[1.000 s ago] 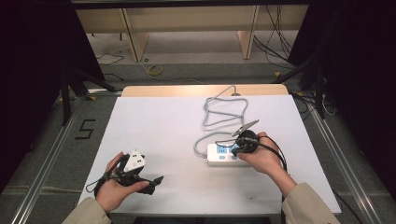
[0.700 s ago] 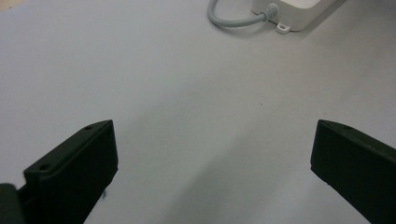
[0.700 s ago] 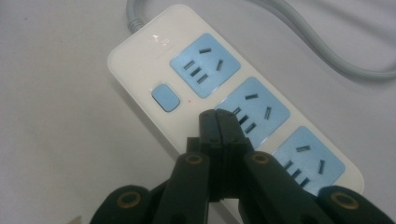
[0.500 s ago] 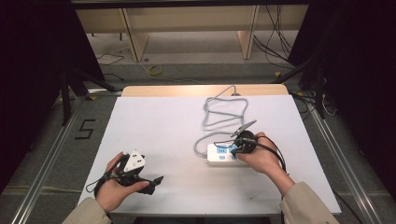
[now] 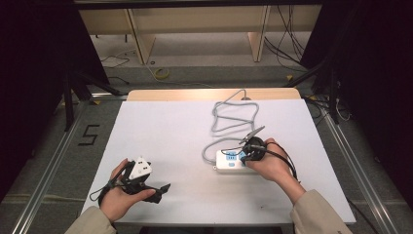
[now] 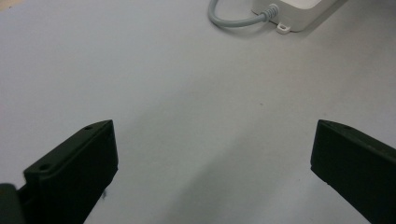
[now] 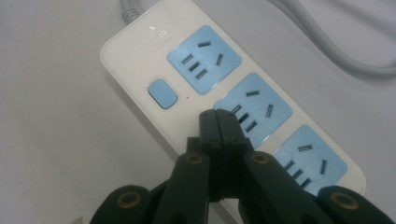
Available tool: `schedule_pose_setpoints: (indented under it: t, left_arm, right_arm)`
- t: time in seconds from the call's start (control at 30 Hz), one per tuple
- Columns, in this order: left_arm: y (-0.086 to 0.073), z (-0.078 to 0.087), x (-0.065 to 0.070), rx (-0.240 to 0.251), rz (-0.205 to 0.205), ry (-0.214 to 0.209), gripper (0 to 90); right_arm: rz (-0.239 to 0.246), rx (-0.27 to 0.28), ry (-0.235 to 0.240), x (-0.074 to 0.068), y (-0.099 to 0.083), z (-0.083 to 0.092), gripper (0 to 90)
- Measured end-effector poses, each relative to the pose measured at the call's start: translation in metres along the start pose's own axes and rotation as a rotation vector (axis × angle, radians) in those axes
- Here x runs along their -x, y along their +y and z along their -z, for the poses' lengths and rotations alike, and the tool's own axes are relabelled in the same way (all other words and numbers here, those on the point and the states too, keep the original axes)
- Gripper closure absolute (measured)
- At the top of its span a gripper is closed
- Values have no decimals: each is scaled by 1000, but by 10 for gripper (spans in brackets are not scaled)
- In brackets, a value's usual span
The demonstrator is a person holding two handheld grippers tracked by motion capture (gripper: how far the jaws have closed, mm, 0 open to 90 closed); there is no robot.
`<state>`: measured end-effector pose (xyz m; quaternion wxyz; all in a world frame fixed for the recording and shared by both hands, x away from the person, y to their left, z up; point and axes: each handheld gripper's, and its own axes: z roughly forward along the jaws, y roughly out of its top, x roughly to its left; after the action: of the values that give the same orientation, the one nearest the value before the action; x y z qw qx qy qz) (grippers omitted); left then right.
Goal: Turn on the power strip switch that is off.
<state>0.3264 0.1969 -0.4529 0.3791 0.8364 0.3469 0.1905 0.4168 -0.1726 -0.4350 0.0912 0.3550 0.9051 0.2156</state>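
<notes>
A white power strip (image 5: 230,161) with blue sockets (image 7: 204,59) and a blue switch (image 7: 162,93) lies right of the table's middle, and its grey cable (image 5: 234,117) loops toward the far edge. My right gripper (image 7: 218,114) is shut with nothing between its jaws, its tip hovering over the strip's top near the middle socket. In the high view the right gripper (image 5: 246,155) sits above the strip's right part. My left gripper (image 5: 163,187) rests near the table's front left, jaws wide apart over bare table (image 6: 205,112), with the strip's cable end (image 6: 275,11) far ahead.
The white table (image 5: 170,131) has a wooden strip along its far edge. Metal rails run along both sides on the floor, and a "5" mark (image 5: 89,135) lies on the floor at the left. Wooden shelving legs and loose cables stand behind the table.
</notes>
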Motion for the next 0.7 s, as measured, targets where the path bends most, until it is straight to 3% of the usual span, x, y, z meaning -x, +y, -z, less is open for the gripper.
schedule_pose_setpoints:
  t: [0.7]
  left_arm:
    - [0, -1, 0, 0, 1, 0, 2]
  right_arm:
    - [-12, -11, 2, -2, 1, -2, 900]
